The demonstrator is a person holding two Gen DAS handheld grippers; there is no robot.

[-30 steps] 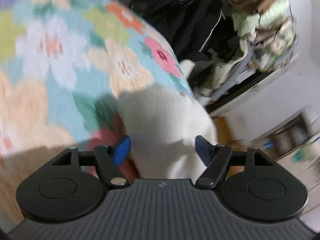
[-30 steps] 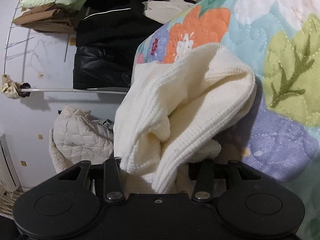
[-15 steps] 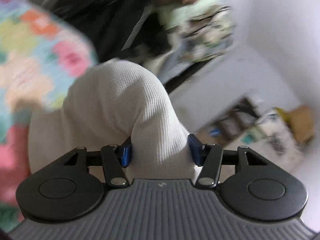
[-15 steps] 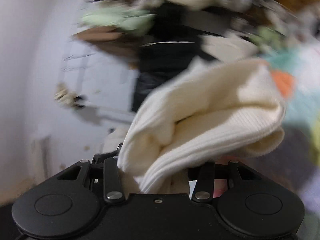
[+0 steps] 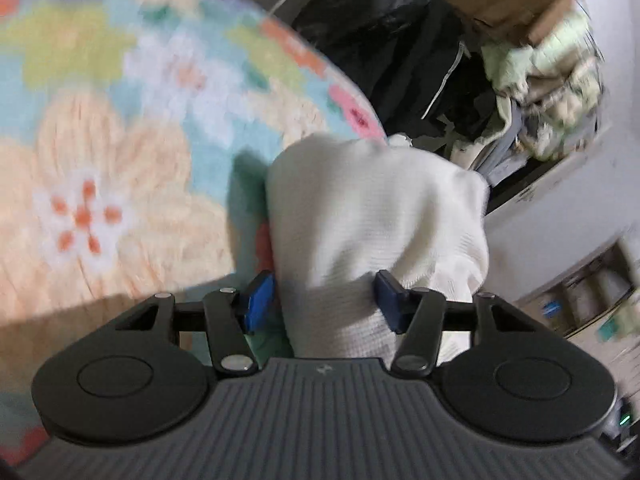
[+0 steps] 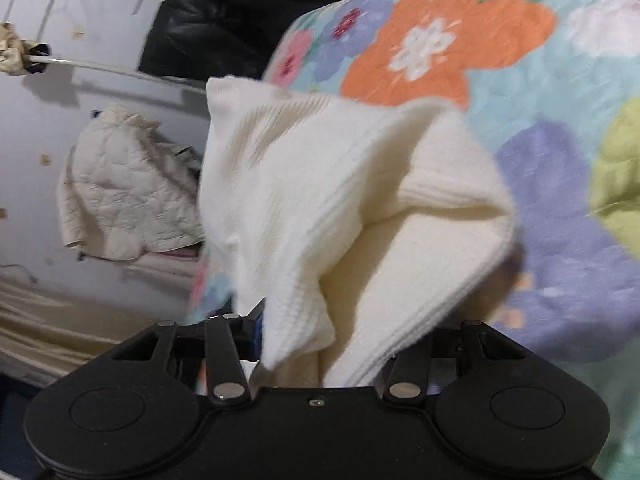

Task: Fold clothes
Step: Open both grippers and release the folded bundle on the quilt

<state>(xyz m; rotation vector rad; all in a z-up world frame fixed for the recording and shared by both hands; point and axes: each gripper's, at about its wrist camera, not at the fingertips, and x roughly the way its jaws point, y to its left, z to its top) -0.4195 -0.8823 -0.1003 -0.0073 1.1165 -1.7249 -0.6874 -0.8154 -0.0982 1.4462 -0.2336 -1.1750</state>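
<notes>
A cream knit sweater (image 5: 376,216) is bunched up over the flowered quilt (image 5: 120,128). In the left wrist view my left gripper (image 5: 324,300) is shut on a thick fold of it, and the blue pads (image 5: 260,300) press against the fold from both sides. The right wrist view shows the same sweater (image 6: 320,184) in several folded layers. My right gripper (image 6: 332,336) is shut on its near end. The knit hides the right fingertip, and only the left pad (image 6: 256,328) shows. The bundle hangs near the edge of the quilt (image 6: 560,200).
Beyond the quilt's edge hang black garments (image 5: 392,40) under a brown cardboard box (image 5: 512,4), beside a heap of pale green clothes (image 5: 552,80). A quilted cream jacket (image 6: 124,192) hangs on the white wall. A shelf (image 5: 592,288) stands at the lower right.
Both grippers swung up off the bed with the sweater half a second ago. They have now come back down over the quilt, with the sweater still held.
</notes>
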